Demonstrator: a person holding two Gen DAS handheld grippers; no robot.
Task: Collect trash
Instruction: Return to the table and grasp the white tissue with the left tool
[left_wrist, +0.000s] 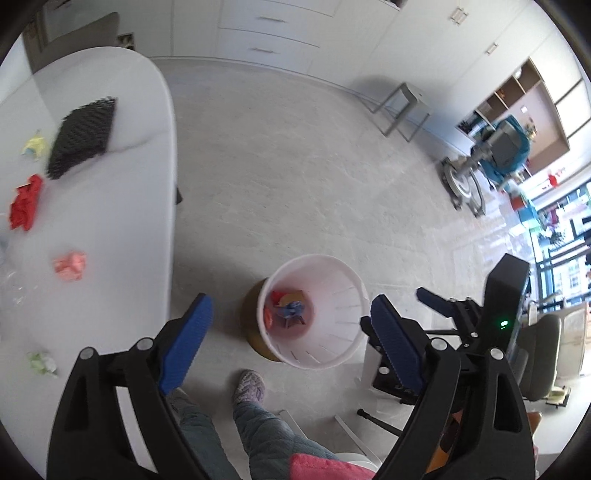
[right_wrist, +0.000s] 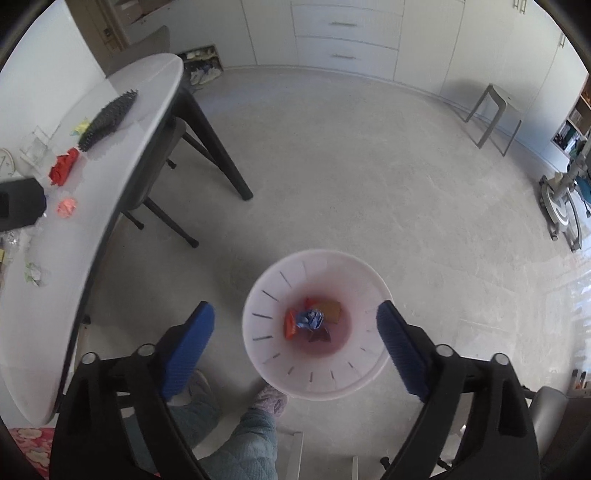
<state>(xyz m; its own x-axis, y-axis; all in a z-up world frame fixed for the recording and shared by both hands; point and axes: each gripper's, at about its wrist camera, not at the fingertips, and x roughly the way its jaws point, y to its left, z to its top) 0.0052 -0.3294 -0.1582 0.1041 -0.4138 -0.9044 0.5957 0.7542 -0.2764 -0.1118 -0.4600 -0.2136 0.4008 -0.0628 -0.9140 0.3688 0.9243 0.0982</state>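
A white waste bin (left_wrist: 343, 295) (right_wrist: 273, 288) stands on the floor beside the white table (left_wrist: 129, 184) (right_wrist: 122, 166). Inside lie red, orange and blue crumpled scraps (right_wrist: 312, 319) (left_wrist: 290, 310). My left gripper (left_wrist: 291, 332) is open and empty, above the floor near the bin. My right gripper (right_wrist: 295, 339) is open and empty, directly above the bin; it also shows in the left wrist view (left_wrist: 436, 302). On the table lie a red wad (left_wrist: 26, 206) (right_wrist: 63, 168), a pink wad (left_wrist: 70, 266) (right_wrist: 67, 208), a yellow scrap (left_wrist: 35, 146), a green-white wad (left_wrist: 42, 362) and a black textured sheet (left_wrist: 83, 136) (right_wrist: 107, 118).
The person's legs and slippers (left_wrist: 249, 387) (right_wrist: 271, 400) are beside the bin. A chair (right_wrist: 162, 155) is tucked under the table. A grey stool (left_wrist: 402, 107) (right_wrist: 495, 114) stands by the cabinets. A wheeled machine (left_wrist: 480, 162) is at the right. Clear plastic items (right_wrist: 35, 147) sit on the table.
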